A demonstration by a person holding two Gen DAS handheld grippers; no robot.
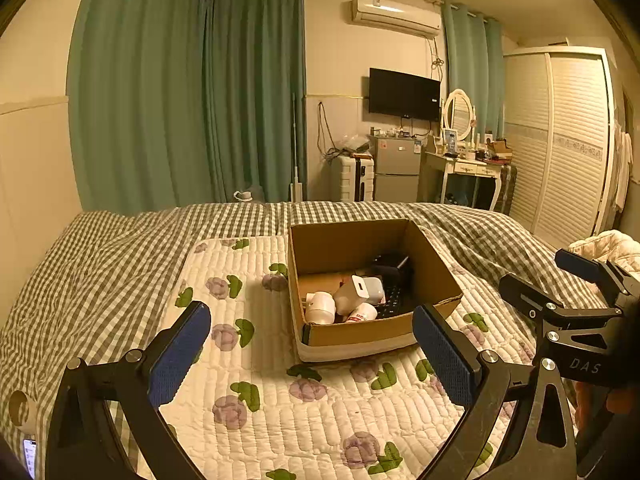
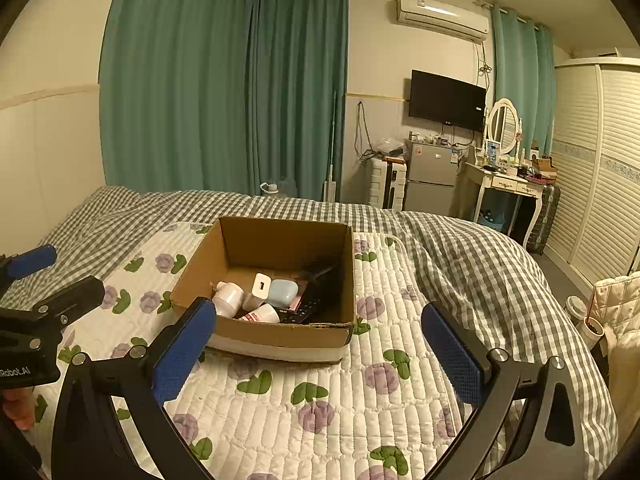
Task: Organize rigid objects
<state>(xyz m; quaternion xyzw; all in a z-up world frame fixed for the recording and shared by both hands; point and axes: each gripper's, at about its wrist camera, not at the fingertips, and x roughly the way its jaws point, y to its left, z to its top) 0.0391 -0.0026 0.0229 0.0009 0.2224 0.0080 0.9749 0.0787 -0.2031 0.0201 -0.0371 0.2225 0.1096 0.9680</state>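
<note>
Brown cardboard box point(image 1: 362, 330), open-topped, sits on white quilted mat w/ purple flowers point(image 1: 276, 408) atop grey-white checked bedspread point(image 1: 100, 264).

Left wrist view: left gripper point(image 1: 312, 354) spread wide, blue pads apart, nothing held, hovering over mat just short of box's near wall. Bare mat runs to left of box and in front of it. Inside box: white round bottle point(image 1: 320, 307), white charger block point(image 1: 352, 292), white cup w/ red print point(image 1: 362, 314), pale-blue case point(image 1: 374, 290), black items at back/right, too dark to identify. Right gripper point(image 1: 560, 280) enters at right edge, partly cut off.

Right wrist view: right gripper point(image 2: 318, 346) also wide open, empty; its left pad overlaps box's point(image 2: 280, 338) near-left corner in frame, contact unclear. Open mat point(image 2: 360, 400) to right of box and in front. Near wall hides lower parts of contents. Left gripper point(image 2: 44, 280) at left edge, mostly cut off. Bed's right edge drops beside white louvred wardrobe point(image 2: 608, 160).
</note>
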